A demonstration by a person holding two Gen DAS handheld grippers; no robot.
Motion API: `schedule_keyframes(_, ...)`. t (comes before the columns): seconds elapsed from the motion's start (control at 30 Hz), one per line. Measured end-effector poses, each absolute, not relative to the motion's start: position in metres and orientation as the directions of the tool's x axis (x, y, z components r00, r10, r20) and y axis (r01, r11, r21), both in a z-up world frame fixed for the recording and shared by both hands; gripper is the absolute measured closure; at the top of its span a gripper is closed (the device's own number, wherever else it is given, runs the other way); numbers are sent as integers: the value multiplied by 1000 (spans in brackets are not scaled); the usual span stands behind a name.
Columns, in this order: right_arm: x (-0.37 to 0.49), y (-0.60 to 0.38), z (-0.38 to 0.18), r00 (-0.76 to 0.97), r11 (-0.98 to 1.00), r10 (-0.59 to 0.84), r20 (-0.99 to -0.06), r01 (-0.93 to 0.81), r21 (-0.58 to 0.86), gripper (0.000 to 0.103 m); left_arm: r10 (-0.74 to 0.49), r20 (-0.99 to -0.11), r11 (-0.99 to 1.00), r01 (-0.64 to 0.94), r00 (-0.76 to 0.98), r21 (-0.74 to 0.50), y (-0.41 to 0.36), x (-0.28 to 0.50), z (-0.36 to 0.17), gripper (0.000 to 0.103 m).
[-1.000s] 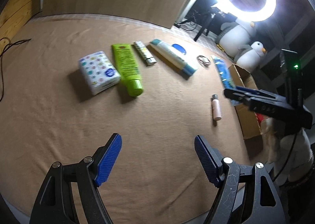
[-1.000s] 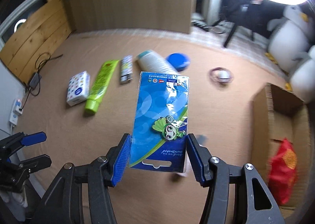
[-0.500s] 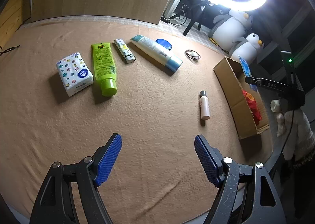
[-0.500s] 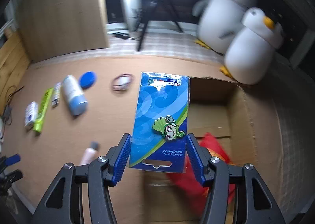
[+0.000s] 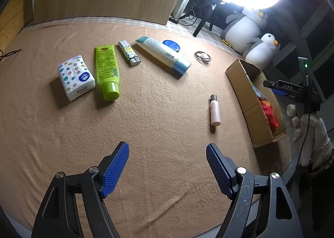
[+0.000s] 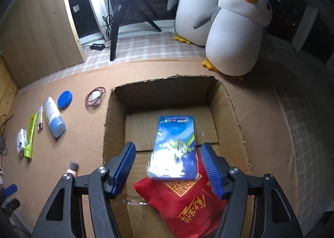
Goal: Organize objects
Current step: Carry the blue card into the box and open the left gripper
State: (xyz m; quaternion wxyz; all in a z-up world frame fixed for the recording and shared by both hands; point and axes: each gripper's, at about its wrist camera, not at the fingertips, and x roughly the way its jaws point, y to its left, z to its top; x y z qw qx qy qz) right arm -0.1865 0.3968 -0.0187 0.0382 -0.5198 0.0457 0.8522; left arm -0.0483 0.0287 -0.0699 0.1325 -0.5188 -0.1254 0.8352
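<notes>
Over the cardboard box (image 6: 227, 112), my right gripper (image 6: 167, 167) is opening; the blue card pack (image 6: 175, 146) sits loose between its pads, blurred, long axis pointing away from me, above the red pouch (image 6: 187, 202). My left gripper (image 5: 167, 171) hangs wide open, empty.

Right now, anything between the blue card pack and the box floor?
Partly. The blue card pack is already inside the cardboard box, loose between the opening jaws of the right tool. Its near end overlaps the red pouch; bare box floor lies under its far end.
</notes>
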Motion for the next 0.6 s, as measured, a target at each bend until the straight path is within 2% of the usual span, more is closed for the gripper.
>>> schedule_keyframes(0.27,-173,387,-9,-497,-989,-13,-868,-121,84,42,335,-833,-940,-91,-441,-329,21,-46,-66,24)
schedule_keyframes(0.6,-153,333,2,-544,-979,-152,-825,-33,201,42,287,-846,-950,-18,-450,-312,-14,-43,-70,23)
